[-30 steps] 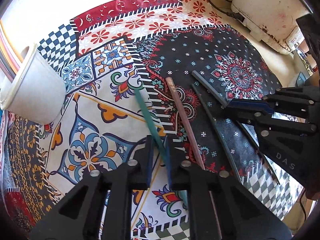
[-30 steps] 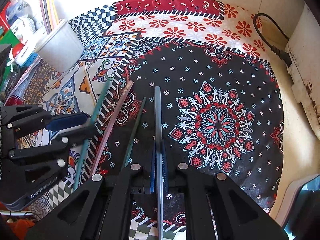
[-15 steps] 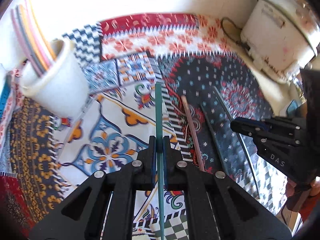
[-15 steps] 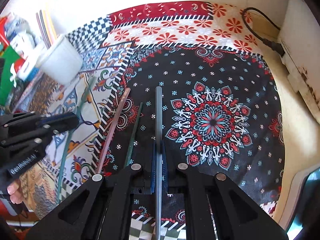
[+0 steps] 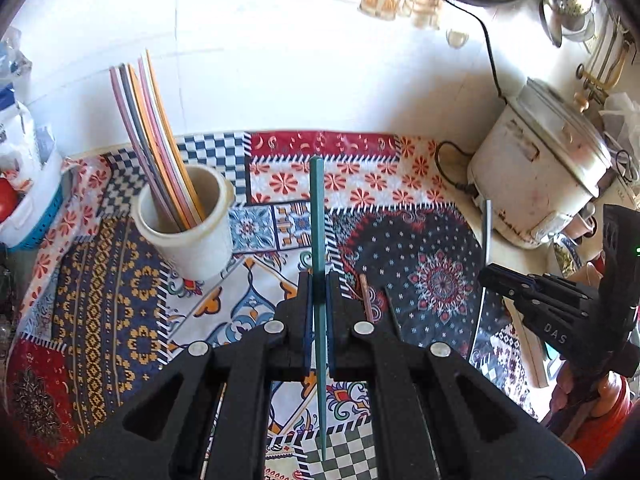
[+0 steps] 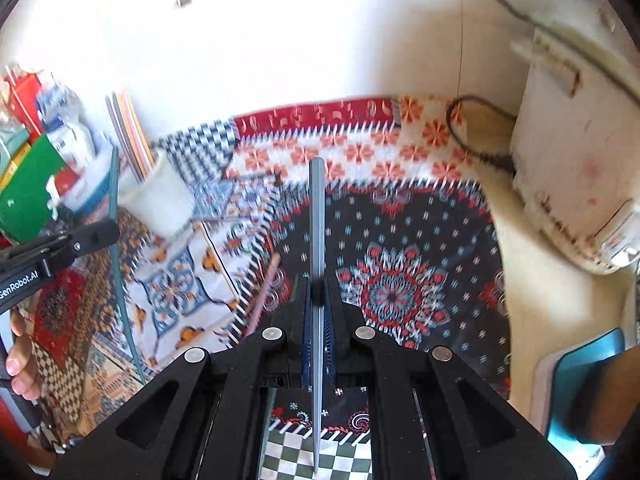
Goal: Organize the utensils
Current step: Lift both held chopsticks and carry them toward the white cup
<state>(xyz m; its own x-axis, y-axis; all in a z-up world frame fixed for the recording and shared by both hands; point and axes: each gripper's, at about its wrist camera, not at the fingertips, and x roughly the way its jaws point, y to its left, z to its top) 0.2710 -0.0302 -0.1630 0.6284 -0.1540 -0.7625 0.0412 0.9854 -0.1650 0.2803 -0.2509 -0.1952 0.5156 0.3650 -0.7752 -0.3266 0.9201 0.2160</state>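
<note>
Between the left gripper's pinched fingers sits a teal chopstick, lifted clear of the patterned cloth and pointing toward the wall, right of the white cup of coloured sticks. Alongside, the right gripper clamps a grey chopstick the same way. A pink chopstick lies on the cloth, mostly hidden behind the left fingers. Motion blur smears the right view's background.
</note>
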